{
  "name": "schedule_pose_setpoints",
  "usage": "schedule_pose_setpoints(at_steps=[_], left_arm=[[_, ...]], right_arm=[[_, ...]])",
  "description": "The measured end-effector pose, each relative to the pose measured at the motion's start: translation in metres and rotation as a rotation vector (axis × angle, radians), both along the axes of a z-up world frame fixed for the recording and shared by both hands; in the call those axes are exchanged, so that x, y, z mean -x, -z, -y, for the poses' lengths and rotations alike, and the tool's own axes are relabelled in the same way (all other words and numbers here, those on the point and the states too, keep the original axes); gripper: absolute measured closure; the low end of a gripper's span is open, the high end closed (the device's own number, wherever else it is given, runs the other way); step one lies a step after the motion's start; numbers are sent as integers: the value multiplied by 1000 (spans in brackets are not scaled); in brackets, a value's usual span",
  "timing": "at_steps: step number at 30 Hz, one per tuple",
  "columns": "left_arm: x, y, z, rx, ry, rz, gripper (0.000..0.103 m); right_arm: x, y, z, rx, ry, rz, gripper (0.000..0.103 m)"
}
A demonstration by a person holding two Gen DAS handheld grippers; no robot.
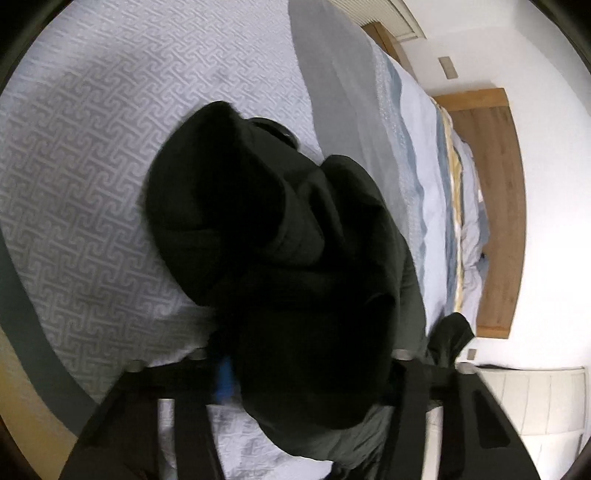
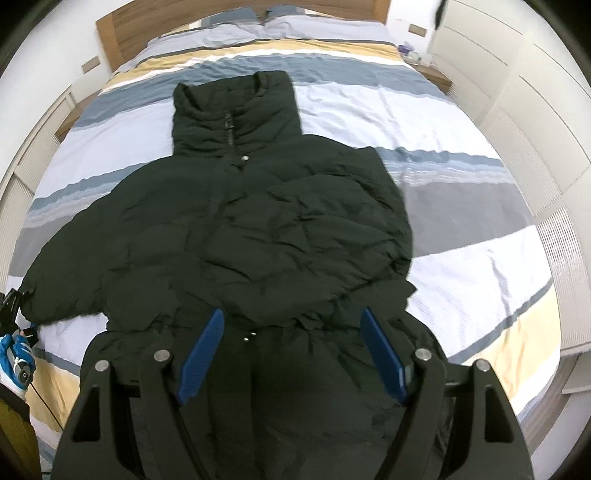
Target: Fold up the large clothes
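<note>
A black puffer jacket [image 2: 236, 229] lies front up on the striped bed, collar toward the headboard, its right sleeve folded over the chest. My right gripper [image 2: 291, 350] is open and empty, hovering above the jacket's waist. My left gripper [image 2: 14, 306] shows at the far left of the right wrist view, at the end of the jacket's left sleeve. In the left wrist view the sleeve [image 1: 280, 258] fills the space between the fingers [image 1: 223, 380]; the fingers appear closed on the cuff, though dark fabric hides most of them.
The bed's striped cover [image 2: 461, 236] spreads around the jacket. A wooden headboard [image 2: 236, 22] stands at the back. White wardrobe doors [image 2: 535, 122] line the right side. A nightstand [image 2: 432, 70] with small items sits beside the bed.
</note>
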State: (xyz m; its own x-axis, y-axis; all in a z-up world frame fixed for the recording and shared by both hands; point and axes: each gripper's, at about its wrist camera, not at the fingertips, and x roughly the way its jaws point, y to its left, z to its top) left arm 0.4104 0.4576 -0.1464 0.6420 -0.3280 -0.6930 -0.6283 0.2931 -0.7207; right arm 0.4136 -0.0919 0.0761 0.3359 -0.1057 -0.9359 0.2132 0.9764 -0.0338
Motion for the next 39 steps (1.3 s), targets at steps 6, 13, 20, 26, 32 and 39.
schedule_pose_setpoints(at_steps=[6,13,20,26,32,39], left_arm=[[-5,-22,7,2,9,47,88],[-14,-72,28,-129,115,86,90],[-19,-144,78,-298,240,147,90],[-20,-191,140,-407,344,190,90],[-31,-220,226,-462,472,243,91],[-41,-226,336,-480,635,278,91]], right_arm=[[8,-17,17,1,33,29,27],[16,-38,36,-9,51,79,27],[27,-21,67,-105,103,100,27],[39,-1,99,-166,122,114,27],[48,5,146,-202,168,139,27],[58,7,202,-224,208,166,27]])
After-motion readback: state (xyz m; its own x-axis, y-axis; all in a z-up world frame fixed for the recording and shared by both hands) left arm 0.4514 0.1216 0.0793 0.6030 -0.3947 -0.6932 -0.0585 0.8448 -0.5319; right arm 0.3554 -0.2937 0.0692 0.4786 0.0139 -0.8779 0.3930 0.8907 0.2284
